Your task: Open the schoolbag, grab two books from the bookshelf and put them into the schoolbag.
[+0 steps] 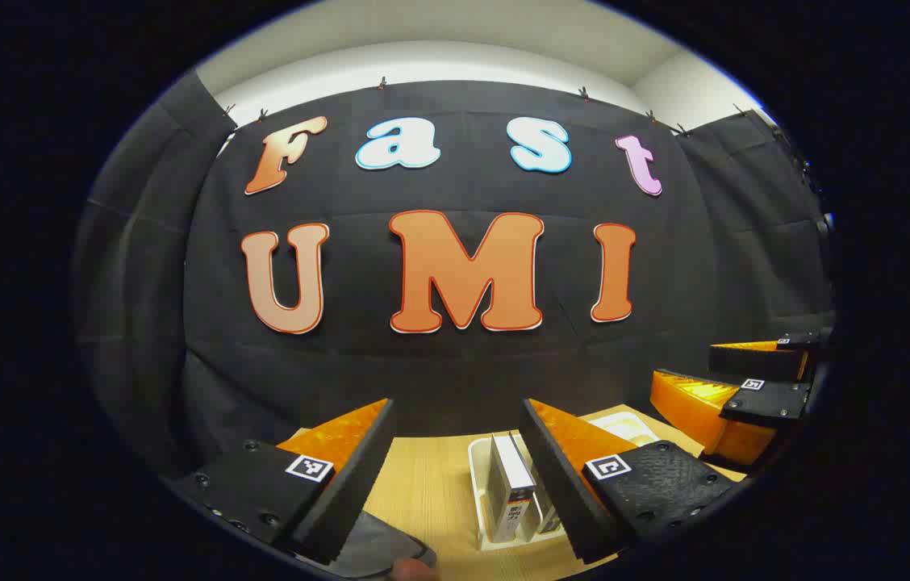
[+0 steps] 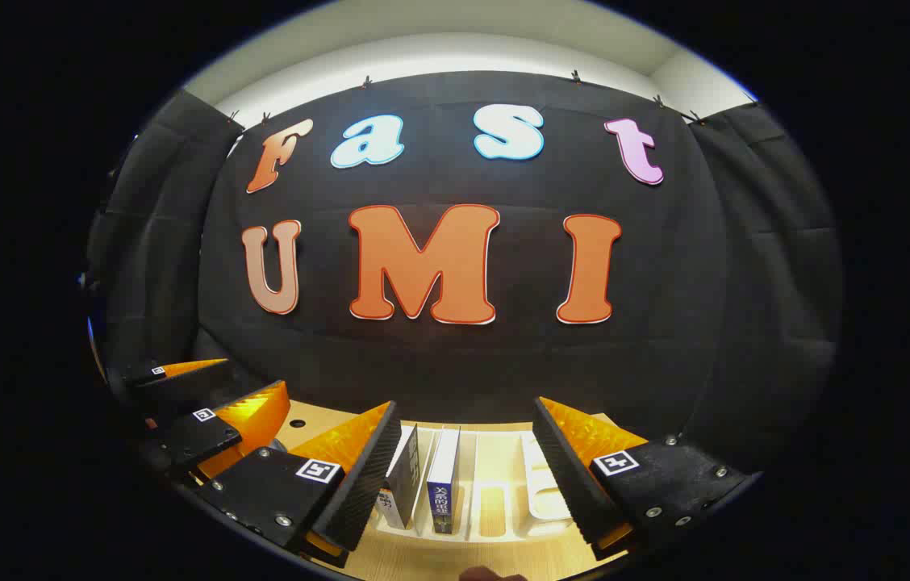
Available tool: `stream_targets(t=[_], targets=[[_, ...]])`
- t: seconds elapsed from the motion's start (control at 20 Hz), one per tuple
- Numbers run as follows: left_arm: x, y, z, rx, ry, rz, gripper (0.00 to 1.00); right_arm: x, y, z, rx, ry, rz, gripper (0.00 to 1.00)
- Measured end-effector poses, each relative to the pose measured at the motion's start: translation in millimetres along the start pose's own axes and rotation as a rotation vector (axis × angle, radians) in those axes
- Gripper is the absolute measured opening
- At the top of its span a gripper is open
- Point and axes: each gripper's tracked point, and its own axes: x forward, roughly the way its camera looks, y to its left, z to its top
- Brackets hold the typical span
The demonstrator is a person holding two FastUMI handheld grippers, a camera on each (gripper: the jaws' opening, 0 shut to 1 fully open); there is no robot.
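A light wooden table (image 1: 431, 484) is seen low in both views. Behind it the booth is closed in by black cloth (image 1: 455, 355), which is pinned up along the top with small clips. Above the cloth a pale wall (image 1: 439, 48) and ceiling are seen.

In the left gripper view, the left tongs (image 1: 455, 484) are held wide apart above the table, and nothing is held between them. A white rack (image 1: 481, 484) is standing on the table between the two fingers. Books (image 1: 513, 488) are set upright in it, with their spines turned this way. A second white tray part (image 1: 624, 424) is seen just behind the right finger. A dark grey thing (image 1: 378, 549) lies at the bottom edge, near the left finger; it cannot be told if it is the schoolbag. The right tongs (image 1: 753, 379) are seen far off at the right edge, above the table.

In the right gripper view, the right tongs (image 2: 463, 476) are also spread wide, and nothing is held. The rack (image 2: 495, 492) is seen between the fingers, with slots side by side. Two books (image 2: 443, 480) are standing in the slots on the left, close to the left finger. The slots on the right are bare. The left tongs (image 2: 205, 403) are seen at the left edge, beside the table.
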Motion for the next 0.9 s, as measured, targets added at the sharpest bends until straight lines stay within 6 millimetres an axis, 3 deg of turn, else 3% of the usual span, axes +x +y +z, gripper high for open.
stream_targets(t=[0.45,0.9], targets=[[-13,11,-19,0.007,0.018,0.051,0.98,-6,5,-12,0.015,0.002,0.023,0.98],[-25,4,-20,0.020,0.011,0.040,0.98,-11,-7,-31,0.061,0.039,-0.014,0.98]])
